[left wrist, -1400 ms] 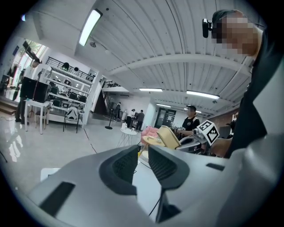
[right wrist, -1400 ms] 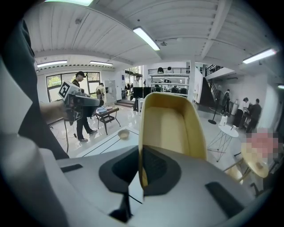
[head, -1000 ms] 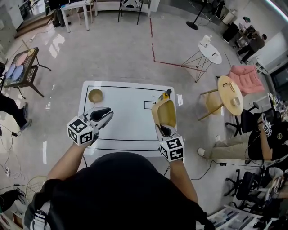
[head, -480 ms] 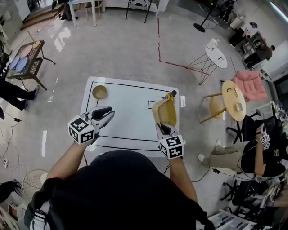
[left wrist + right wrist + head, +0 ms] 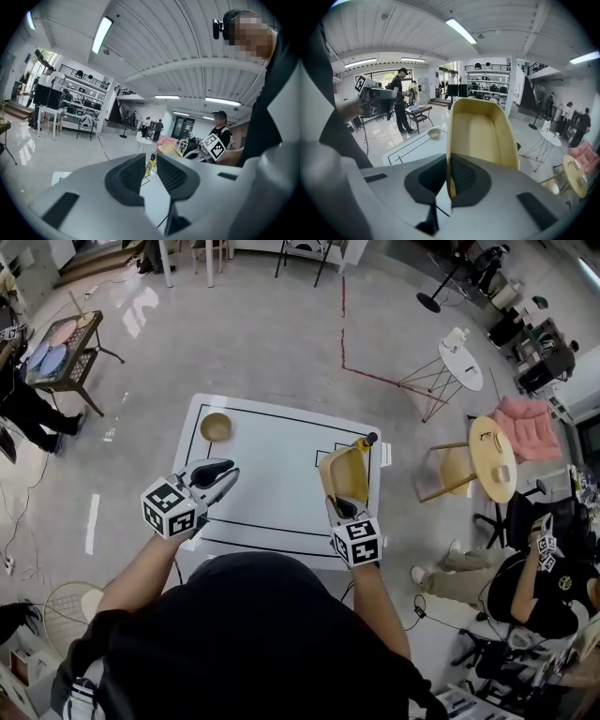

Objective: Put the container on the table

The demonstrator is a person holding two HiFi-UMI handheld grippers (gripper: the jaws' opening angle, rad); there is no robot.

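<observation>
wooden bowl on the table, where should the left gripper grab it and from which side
Pinch the wooden bowl by its near rim from above, one jaw inside, one outside. It sits upright and open-topped on the table, so the thin wall is probably the easiest part to span. The left gripper, open and empty, is the closer one.

On table (image 5: 272,484): bowl (image 5: 217,427) far left — bottle (image 5: 366,441) (far right).

head overhead; gripper views low (table (image 5: 272,484) shared)
</observation>
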